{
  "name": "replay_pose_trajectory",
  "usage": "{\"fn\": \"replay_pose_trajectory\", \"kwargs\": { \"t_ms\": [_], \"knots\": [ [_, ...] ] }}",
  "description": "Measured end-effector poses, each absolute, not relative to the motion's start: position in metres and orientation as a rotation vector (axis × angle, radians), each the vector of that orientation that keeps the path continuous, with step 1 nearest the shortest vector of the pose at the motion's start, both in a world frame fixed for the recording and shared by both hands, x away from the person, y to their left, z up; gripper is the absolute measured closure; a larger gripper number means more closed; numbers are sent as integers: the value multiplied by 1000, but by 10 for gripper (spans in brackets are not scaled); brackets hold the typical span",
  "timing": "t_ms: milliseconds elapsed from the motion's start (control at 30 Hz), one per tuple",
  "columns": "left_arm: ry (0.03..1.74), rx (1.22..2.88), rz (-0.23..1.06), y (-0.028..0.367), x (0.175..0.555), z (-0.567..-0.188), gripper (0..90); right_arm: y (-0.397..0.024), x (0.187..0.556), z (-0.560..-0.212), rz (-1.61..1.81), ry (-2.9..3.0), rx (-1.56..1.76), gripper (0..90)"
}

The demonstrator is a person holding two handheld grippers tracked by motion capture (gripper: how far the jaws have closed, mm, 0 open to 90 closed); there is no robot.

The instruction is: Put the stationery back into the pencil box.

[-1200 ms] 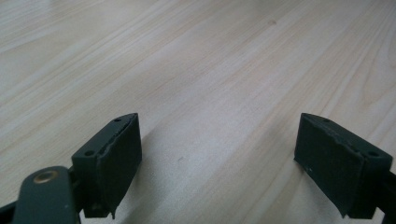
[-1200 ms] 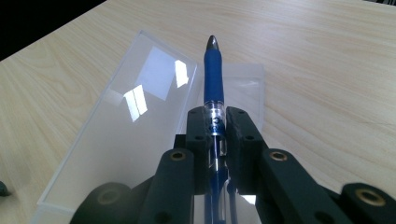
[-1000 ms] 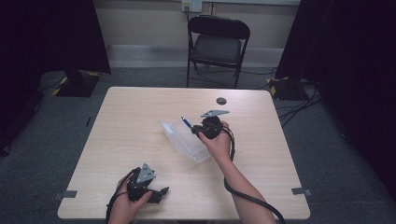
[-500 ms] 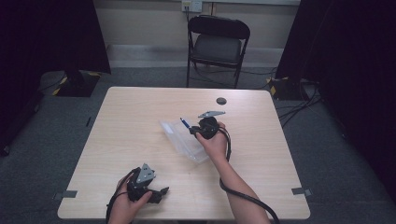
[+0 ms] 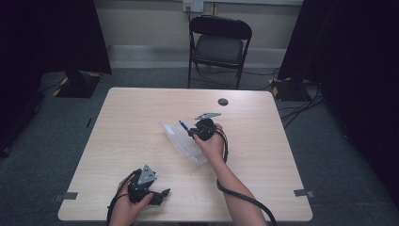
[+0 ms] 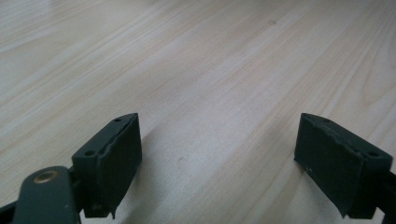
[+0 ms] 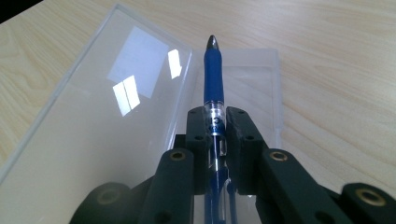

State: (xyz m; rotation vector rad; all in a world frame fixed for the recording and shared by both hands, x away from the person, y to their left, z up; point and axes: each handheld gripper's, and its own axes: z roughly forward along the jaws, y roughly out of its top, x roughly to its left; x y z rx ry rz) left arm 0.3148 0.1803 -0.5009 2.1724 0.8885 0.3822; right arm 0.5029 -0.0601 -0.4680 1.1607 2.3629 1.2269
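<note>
High view: right gripper (image 5: 192,132) holds a blue ballpoint pen (image 5: 183,125) over the clear plastic hinged case (image 5: 181,141) at mid-table. Left gripper (image 5: 162,194) sits well apart from the case, near the front edge of the pale wooden table (image 5: 141,108).

Left gripper view: jaws spread wide over bare wood.

Right gripper view: jaws pinch the pen's (image 7: 214,88) clear barrel above the open case (image 7: 116,116).

Both grippers black: left gripper (image 5: 162,193), right gripper (image 5: 190,133). Each topped by a grey three-cornered plate. Black cable trails from each. Jaws are flat black blocks with small screw holes; brass-coloured pivot pins on linkage arms. Forearms bare, no sleeves
</note>
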Motion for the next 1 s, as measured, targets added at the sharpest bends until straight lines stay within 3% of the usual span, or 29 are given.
{"fn": "replay_pose_trajectory", "kwargs": {
  "t_ms": [833,1000],
  "knots": [
    [888,2172,382,180,315,-501,147,-60,508,-477,1188,2375,1171,797],
    [888,2172,383,180,315,-501,147,-60,507,-476,1194,2372,1169,752]
  ]
}}
